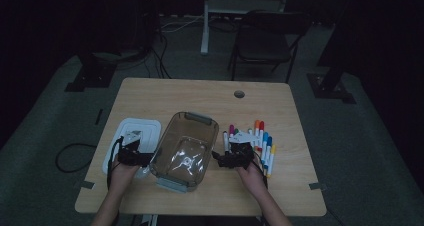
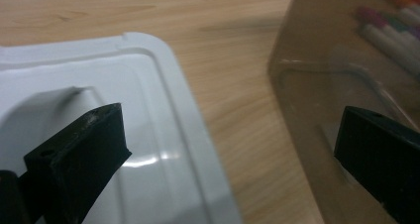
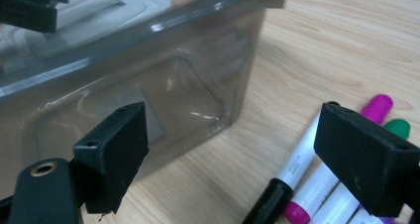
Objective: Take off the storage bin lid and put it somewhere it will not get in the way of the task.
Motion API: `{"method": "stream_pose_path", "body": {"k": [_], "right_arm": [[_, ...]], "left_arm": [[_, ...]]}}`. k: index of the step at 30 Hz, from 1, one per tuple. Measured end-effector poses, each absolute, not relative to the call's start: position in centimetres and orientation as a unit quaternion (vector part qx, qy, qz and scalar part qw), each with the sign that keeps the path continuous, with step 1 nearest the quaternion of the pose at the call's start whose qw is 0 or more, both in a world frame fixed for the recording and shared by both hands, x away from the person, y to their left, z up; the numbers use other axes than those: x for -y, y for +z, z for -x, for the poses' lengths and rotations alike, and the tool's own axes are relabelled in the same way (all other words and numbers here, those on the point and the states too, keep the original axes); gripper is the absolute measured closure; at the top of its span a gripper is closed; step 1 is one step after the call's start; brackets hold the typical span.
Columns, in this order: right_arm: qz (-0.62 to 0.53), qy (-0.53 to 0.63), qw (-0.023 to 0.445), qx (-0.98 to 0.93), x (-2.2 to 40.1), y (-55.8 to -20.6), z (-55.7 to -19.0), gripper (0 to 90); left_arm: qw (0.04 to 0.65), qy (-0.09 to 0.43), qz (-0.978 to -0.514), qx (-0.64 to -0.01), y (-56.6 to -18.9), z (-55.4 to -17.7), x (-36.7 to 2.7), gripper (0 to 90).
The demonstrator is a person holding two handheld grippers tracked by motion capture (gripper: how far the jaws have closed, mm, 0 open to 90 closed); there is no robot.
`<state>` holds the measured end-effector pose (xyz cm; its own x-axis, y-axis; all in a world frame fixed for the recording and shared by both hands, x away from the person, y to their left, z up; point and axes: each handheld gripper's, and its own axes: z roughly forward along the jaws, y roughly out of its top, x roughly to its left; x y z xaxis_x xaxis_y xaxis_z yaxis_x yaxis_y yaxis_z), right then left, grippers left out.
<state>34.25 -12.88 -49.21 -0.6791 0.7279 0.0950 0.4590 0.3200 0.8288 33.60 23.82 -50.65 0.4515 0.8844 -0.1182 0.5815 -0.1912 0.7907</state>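
High view: markers [image 1: 260,141] lie in a row near the tabletop's right edge, long axes running front-to-back, just beside the right gripper [image 1: 231,158], jaws spread and empty; left gripper [image 1: 134,157], also spread, sits across the clear bin [image 1: 185,148], over the white lid [image 1: 131,136].

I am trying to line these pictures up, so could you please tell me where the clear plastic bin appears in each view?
High view: the clear bin sits at table centre, between both grippers.
Left gripper view: its wall is at the right, markers behind it.
Right gripper view: it spans the upper left.
Shared landmark: the white lid.
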Motion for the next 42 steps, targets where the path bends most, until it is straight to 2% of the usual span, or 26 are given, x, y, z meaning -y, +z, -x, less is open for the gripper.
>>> {"method": "stream_pose_path", "body": {"k": [29, 37, 42], "right_arm": [[-0.378, 0.442, 0.159, -0.798, 15.1, -48.7, -35.7, 13.4], [-0.384, 0.436, 0.196, -0.790, 16.2, -48.5, -35.3, 13.4], [-0.393, 0.422, 0.251, -0.777, 17.6, -48.5, -34.8, 12.9]], "left_arm": [[0.401, 0.165, -0.767, -0.473, -51.0, -33.1, -20.7, 0.5], [0.406, 0.142, -0.784, -0.448, -51.3, -32.5, -20.8, 0.6], [0.400, 0.124, -0.804, -0.422, -51.8, -31.7, -20.9, 0.6]]}}
